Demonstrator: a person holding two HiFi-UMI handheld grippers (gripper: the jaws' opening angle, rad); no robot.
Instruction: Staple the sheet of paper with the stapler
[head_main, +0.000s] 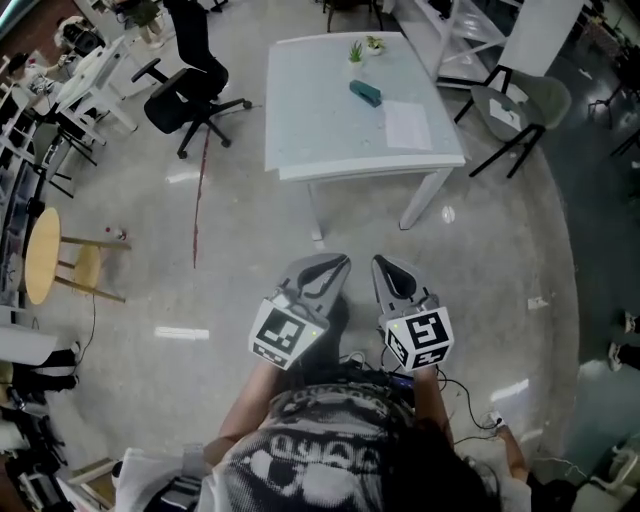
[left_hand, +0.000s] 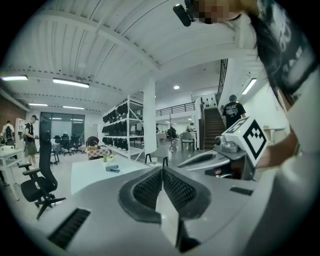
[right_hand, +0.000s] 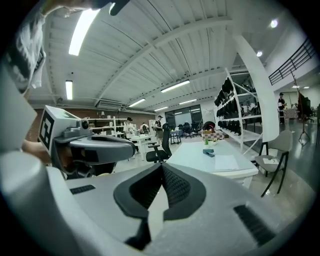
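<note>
A white table (head_main: 300, 130) stands ahead across the floor. On it lie a teal stapler (head_main: 365, 94) and a white sheet of paper (head_main: 407, 125) to the stapler's right. Both show small in the right gripper view, stapler (right_hand: 208, 153) and paper (right_hand: 227, 162), and the stapler (left_hand: 113, 169) shows in the left gripper view. My left gripper (head_main: 342, 262) and right gripper (head_main: 379, 262) are held side by side in front of me, well short of the table. Both have their jaws shut with nothing between them.
A small potted plant (head_main: 355, 51) sits at the table's far edge. A black office chair (head_main: 190, 95) stands left of the table, a grey chair (head_main: 520, 105) to its right. A round wooden stool (head_main: 45, 255) is at far left. Cables lie on the floor near my feet.
</note>
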